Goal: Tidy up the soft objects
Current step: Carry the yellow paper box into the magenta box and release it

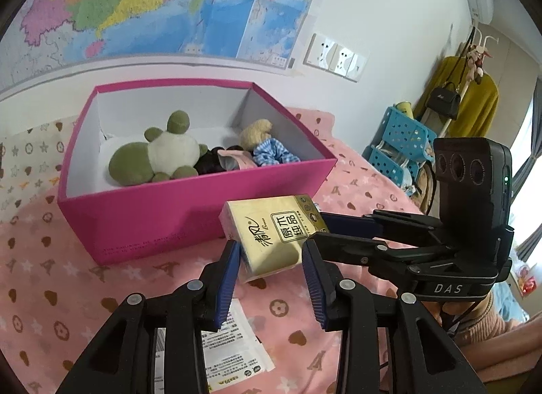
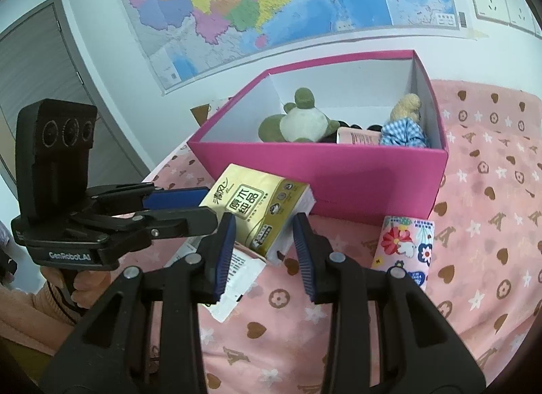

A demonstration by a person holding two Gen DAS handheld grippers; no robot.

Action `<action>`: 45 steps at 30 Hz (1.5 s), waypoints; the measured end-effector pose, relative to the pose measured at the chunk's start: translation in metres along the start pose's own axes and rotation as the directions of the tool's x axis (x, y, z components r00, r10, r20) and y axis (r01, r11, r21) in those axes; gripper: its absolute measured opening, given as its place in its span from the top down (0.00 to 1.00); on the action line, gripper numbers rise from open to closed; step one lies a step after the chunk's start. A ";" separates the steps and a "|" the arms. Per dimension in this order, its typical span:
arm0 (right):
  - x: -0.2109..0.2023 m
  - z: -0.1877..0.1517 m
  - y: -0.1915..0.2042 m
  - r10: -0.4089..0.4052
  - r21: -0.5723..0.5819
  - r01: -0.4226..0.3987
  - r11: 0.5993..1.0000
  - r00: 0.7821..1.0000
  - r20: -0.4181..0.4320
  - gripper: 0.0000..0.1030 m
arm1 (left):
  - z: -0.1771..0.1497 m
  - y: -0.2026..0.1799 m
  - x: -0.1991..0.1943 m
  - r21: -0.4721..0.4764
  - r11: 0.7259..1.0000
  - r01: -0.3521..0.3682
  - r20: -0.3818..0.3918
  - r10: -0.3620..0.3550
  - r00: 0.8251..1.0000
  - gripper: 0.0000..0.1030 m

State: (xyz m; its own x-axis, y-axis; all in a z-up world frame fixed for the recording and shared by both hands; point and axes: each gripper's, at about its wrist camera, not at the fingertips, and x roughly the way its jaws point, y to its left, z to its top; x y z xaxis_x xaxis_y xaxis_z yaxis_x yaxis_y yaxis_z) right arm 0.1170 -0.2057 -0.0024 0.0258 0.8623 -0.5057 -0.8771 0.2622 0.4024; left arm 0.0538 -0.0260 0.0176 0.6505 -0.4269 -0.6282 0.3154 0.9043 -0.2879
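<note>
A yellow tissue pack is held off the pink bed cover, in front of the pink box. My left gripper and my right gripper each have their blue pads against its sides. The box holds a green-and-white plush, a tan plush in blue check, a pink pack and something black. A flowered pink tissue pack lies on the cover right of my right gripper.
A white printed packet lies on the bed under the grippers. A map hangs on the wall behind the box. A blue basket rack and coat stand are beyond the bed's right edge.
</note>
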 end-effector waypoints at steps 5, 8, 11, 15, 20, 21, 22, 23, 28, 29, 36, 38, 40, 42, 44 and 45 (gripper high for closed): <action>-0.001 0.005 0.004 0.002 -0.015 -0.002 1.000 1.000 0.012 0.63 | 0.003 0.000 -0.007 0.007 1.000 -0.006 0.020 0.006 1.000 0.64; -0.003 0.008 0.005 0.001 -0.021 -0.001 1.000 1.000 0.020 0.63 | 0.006 -0.001 -0.011 0.013 1.000 -0.005 0.031 0.005 1.000 0.64; -0.003 0.012 0.005 -0.003 -0.028 0.004 1.000 1.000 0.025 0.63 | 0.009 -0.002 -0.012 0.022 1.000 -0.009 0.040 0.009 0.999 0.64; -0.005 0.016 0.004 -0.004 -0.034 0.005 0.999 1.000 0.031 0.63 | 0.012 -0.003 -0.013 0.029 1.000 -0.011 0.048 0.010 0.999 0.64; -0.005 0.023 0.002 -0.006 -0.041 0.008 0.999 0.999 0.038 0.63 | 0.017 -0.005 -0.013 0.039 0.999 -0.016 0.055 0.014 0.998 0.64; -0.004 0.024 0.001 -0.005 -0.042 0.007 0.999 0.999 0.040 0.63 | 0.018 -0.005 -0.013 0.041 0.999 -0.017 0.058 0.015 0.998 0.64; -0.003 0.026 0.001 -0.004 -0.044 0.006 0.999 0.999 0.042 0.63 | 0.019 -0.005 -0.013 0.043 0.999 -0.022 0.060 0.019 0.998 0.64; -0.003 0.028 0.001 -0.005 -0.046 0.007 0.999 0.999 0.044 0.63 | 0.020 -0.005 -0.013 0.043 0.999 -0.024 0.062 0.021 0.998 0.64; 0.000 0.034 -0.001 0.000 -0.053 0.002 0.999 0.999 0.049 0.63 | 0.024 0.001 -0.014 0.026 1.000 -0.013 0.066 0.011 0.998 0.64; 0.001 0.035 -0.001 0.001 -0.055 0.002 0.999 0.999 0.049 0.63 | 0.025 0.001 -0.015 0.026 1.000 -0.014 0.067 0.012 0.998 0.64; 0.008 0.041 0.001 0.006 -0.067 -0.003 0.998 0.999 0.048 0.63 | 0.027 0.006 -0.015 0.024 0.999 -0.029 0.071 0.027 0.997 0.64; 0.010 0.044 0.002 0.007 -0.073 -0.004 0.997 0.999 0.049 0.63 | 0.029 0.008 -0.016 0.022 0.999 -0.035 0.075 0.033 0.997 0.64; 0.012 0.046 0.003 0.013 -0.074 -0.009 0.997 0.999 0.049 0.63 | 0.030 0.010 -0.017 0.020 0.999 -0.047 0.080 0.045 0.996 0.64; 0.014 0.048 0.003 0.017 -0.075 -0.014 0.997 0.999 0.050 0.63 | 0.032 0.012 -0.017 0.019 0.998 -0.058 0.082 0.056 0.995 0.64; 0.017 0.050 0.003 0.023 -0.074 -0.019 0.997 0.999 0.049 0.63 | 0.033 0.014 -0.017 0.019 0.998 -0.067 0.084 0.065 0.994 0.64; 0.018 0.051 0.004 0.024 -0.073 -0.021 0.997 0.998 0.049 0.63 | 0.034 0.015 -0.018 0.017 0.997 -0.070 0.085 0.068 0.994 0.64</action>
State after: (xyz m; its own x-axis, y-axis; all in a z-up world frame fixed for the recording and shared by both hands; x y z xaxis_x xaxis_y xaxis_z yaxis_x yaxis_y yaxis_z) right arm 0.1389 -0.1671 0.0288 0.0279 0.8887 -0.4576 -0.9101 0.2119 0.3560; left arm 0.0704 -0.0054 0.0487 0.7268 -0.3633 -0.5829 0.2807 0.9317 -0.2306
